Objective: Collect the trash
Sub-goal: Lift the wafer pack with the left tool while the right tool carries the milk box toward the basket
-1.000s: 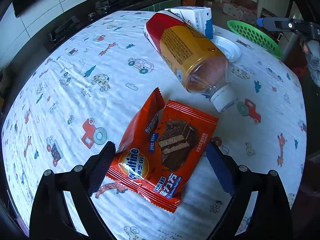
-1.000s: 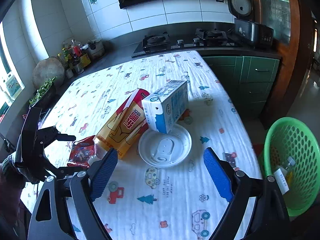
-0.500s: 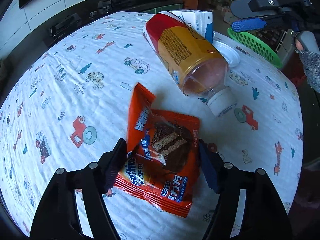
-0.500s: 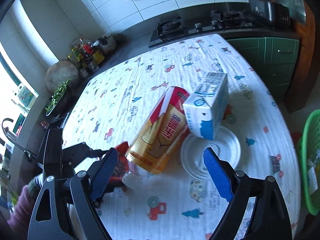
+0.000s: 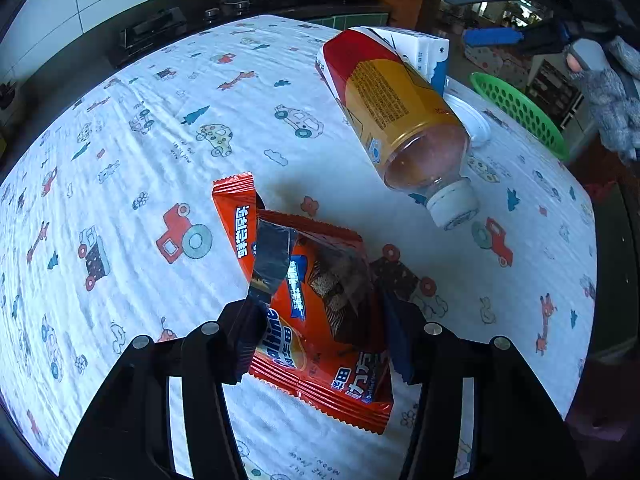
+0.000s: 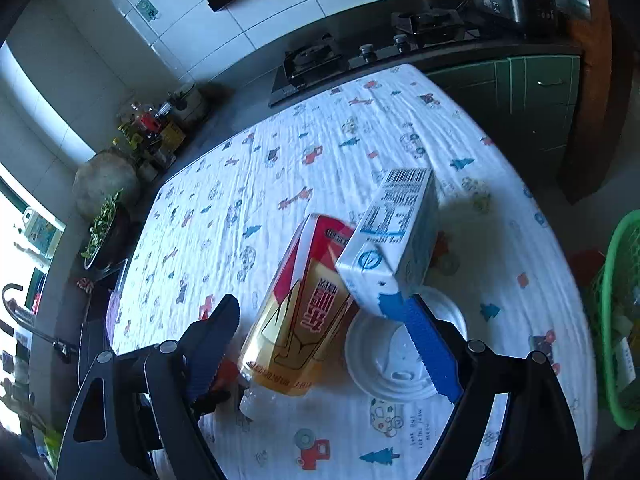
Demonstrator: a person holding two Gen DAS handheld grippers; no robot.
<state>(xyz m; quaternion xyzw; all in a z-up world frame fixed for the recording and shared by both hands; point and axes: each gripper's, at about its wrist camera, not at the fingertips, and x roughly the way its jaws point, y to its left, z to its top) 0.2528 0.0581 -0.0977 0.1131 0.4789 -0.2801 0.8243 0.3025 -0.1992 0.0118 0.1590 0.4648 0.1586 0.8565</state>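
Left tongs (image 5: 320, 320): jaws had just been closing around the crumpled orange foil snack wrapper (image 5: 320, 320), which lay on the tabletop (image 5: 160, 140) under a white cloth printed with small cars and trees; both pads appeared to touch the wrapper's sides and its upper edge had buckled upward between them, so a grip was judged formed or nearly so, taken across the width because flat foil offers no other purchase. At 1 o'clock from the wrapper, well apart from it, lay the clear plastic bottle with a red and yellow label (image 5: 396, 120), on its side with its white cap pointing toward the wrapper; being round, it was judged likely to roll if nudged. Right tongs (image 6: 324, 332): jaws had just been narrowing a little yet stood wide and held nothing, with the bottle (image 6: 304, 312) lying between them in that view; contact could not be told. Obstacles to that approach: the white and blue drink carton (image 6: 396, 240) sat at 1 o'clock of the bottle and seemed to lean against it, one corner resting over the round white plastic lid (image 6: 392, 364), which lay flat at 3 o'clock of the bottle just under the blue pad. Destination, by judgement: the green plastic mesh basket (image 6: 616, 320) off the tabletop's edge at 3 o'clock, already holding some items. Background: a gas hob (image 6: 312, 60) on the far counter.
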